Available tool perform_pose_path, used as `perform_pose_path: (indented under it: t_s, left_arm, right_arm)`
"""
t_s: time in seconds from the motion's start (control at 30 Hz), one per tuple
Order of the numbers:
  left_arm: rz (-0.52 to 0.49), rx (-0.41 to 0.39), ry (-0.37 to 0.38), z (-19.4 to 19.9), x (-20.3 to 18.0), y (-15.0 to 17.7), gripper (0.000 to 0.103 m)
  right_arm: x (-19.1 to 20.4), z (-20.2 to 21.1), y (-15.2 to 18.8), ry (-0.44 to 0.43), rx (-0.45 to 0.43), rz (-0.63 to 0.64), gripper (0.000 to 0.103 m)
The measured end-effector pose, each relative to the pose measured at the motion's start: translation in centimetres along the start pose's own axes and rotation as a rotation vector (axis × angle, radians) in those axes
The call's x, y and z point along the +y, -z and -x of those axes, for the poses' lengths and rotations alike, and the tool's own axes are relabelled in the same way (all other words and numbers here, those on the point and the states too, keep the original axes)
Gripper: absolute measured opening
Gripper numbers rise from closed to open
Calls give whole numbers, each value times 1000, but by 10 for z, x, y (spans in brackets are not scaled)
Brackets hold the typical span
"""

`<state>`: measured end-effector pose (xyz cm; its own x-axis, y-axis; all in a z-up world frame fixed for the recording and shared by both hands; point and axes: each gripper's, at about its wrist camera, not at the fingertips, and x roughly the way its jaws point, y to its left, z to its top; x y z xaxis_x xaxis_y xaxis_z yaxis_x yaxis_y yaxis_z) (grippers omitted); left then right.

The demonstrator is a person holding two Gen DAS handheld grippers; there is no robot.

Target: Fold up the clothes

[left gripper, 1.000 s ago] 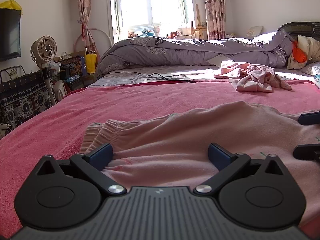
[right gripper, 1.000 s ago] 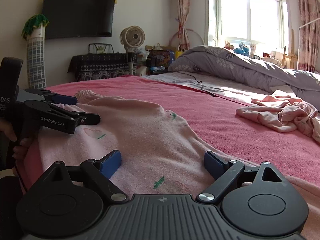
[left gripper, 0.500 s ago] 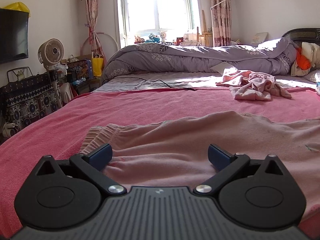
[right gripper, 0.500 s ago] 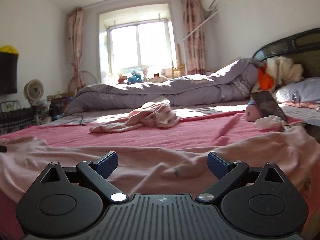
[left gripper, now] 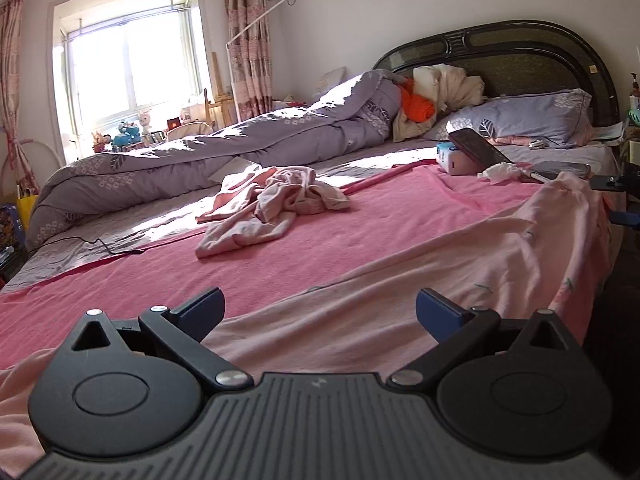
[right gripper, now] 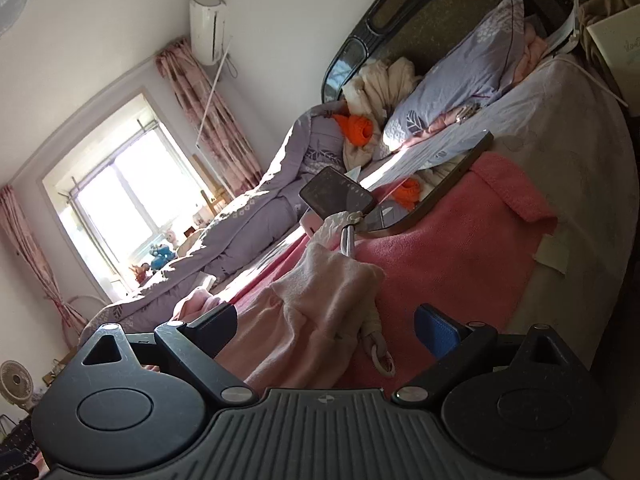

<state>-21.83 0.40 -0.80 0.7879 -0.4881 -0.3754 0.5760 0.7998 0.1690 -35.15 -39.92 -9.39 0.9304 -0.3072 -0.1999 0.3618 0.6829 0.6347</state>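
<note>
Here I hold both grippers, left gripper (left gripper: 320, 306) and right gripper (right gripper: 326, 320), spread wide and empty (gripping nothing) over the pale pink garment (left gripper: 400, 292) on the pink blanket (left gripper: 360, 224).

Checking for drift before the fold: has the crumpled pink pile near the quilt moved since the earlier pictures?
No. The pile lies at the same spot below the grey quilt, by the blanket's far edge; only the camera turned.

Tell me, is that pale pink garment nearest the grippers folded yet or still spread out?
Spread out: the pale pink garment lies unfolded in one long layer across the pink blanket.
</note>
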Motion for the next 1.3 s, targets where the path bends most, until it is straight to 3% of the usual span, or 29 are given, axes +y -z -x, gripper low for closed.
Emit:
perform_pose_path:
  t_s: [0.13,0.23,0.33,0.37,0.43,0.53,0.63,0.8,0.93,1.0,1.13,1.2,1.3]
  left_arm:
    - [-42,71,67,-27,-34,6,103]
    - [-51,106,67,-36,-44,13,103]
    - [-27,95,58,-31,-42,13,103]
    - [-18,92,55,-29,-42,13,103]
    - [-2,84,49,-25,-41,13,103]
    - [-11,118,53,-29,-41,19,103]
    - [-12,92,54,-24,-41,18,103]
    - [60,35,17,-1,-14,20,103]
    - [171,61,-40,6,18,31,103]
    - [220,65,-47,10,30,38,103]
    - [239,52,-54,17,37,43,103]
    - [220,57,-61,15,35,43,103]
    - [191,64,-73,12,30,43,103]
  right_arm:
    - [-9,-13,-4,-39,-3,-38,89]
    - [-6,-27,-6,-51,10,-24,81]
    - [-4,-38,-6,-18,22,-17,66]
    - [-2,-35,-7,-19,18,-21,52]
    - [1,-29,-11,-23,13,-20,44]
    - [18,-18,-12,10,-5,75,42]
    - [39,-6,-12,45,-42,167,40]
    - [88,14,-1,87,-135,429,38]
    - [124,8,26,82,-125,657,41]
    - [130,-1,37,75,-81,666,42]
    - [129,-14,48,142,-51,643,50]
    - [120,-17,43,169,-38,588,51]
    - [94,-21,26,138,11,398,49]
